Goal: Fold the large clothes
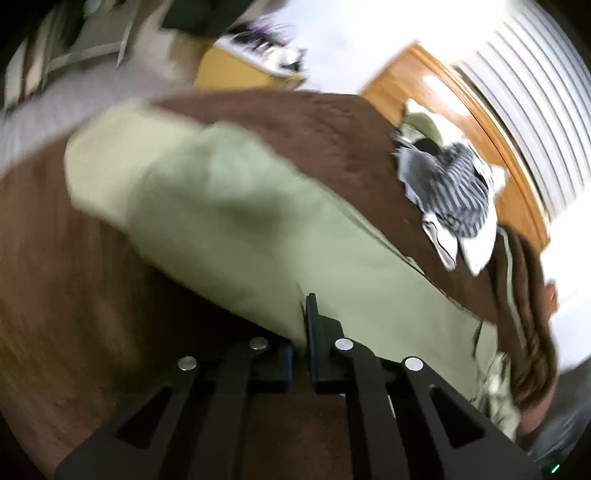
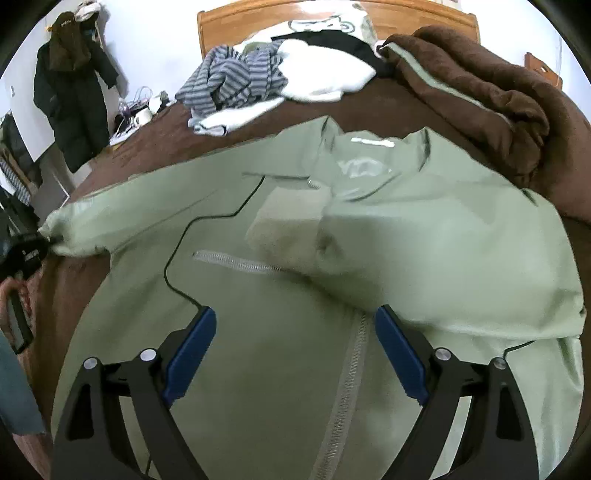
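Observation:
A pale green zip jacket (image 2: 280, 332) lies front up on a brown bed cover (image 2: 369, 110). Its right sleeve (image 2: 388, 236) is folded across the chest. My right gripper (image 2: 295, 321) is open and empty, just above the jacket's middle over the zipper. In the left wrist view my left gripper (image 1: 304, 314) is shut on the cuff of the jacket's left sleeve (image 1: 221, 206), which stretches away over the bed. That gripper also shows at the left edge of the right wrist view (image 2: 26, 251), at the sleeve's end.
A heap of striped and white clothes (image 2: 266, 81) lies near the wooden headboard (image 2: 332, 11). A bunched brown blanket (image 2: 480, 92) sits at the right. A dark coat (image 2: 70, 92) hangs on the left wall.

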